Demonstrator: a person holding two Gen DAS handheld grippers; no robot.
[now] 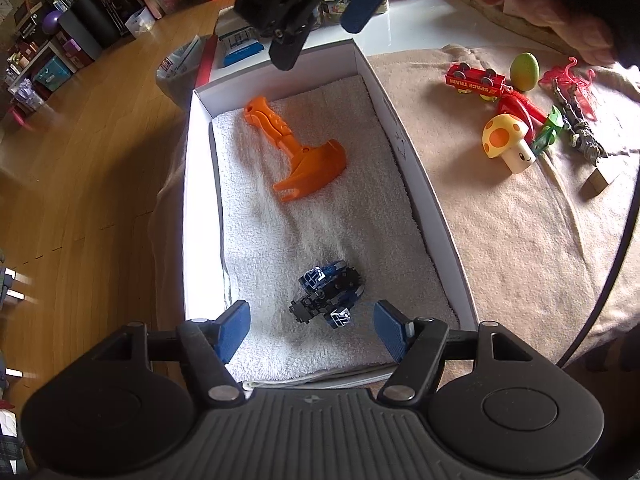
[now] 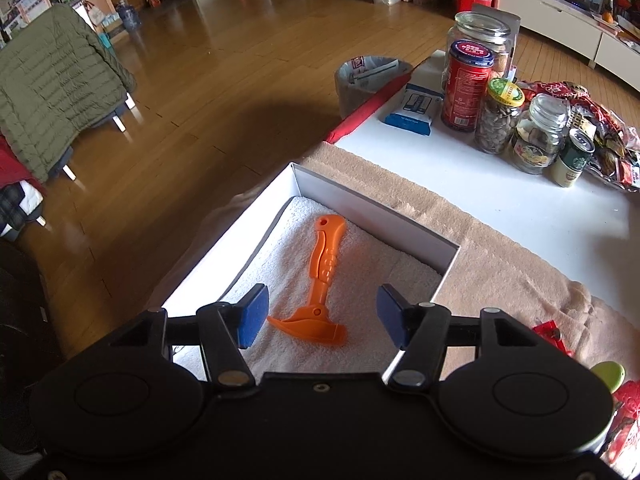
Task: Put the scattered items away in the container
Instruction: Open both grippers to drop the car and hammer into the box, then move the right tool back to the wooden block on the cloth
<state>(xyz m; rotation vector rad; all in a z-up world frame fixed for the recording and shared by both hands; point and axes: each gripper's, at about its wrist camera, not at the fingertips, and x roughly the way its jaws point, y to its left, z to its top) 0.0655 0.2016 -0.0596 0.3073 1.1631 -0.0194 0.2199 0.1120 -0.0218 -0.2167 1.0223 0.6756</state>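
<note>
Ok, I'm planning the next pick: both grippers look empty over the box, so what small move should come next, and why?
Probably swing the right gripper out toward the mushroom toy. Both grippers stand open; the orange hammer and blue robot toy already lie in the white box, while the mushroom and other toys lie on the beige towel.

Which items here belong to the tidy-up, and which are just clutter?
Job:
- white box
- in it: orange toy hammer, blue-black robot toy
- still out on the blanket: red train, green egg, mushroom toy

Clutter:
- glass jars, red can, small can, blue packet on the white tabletop
</note>
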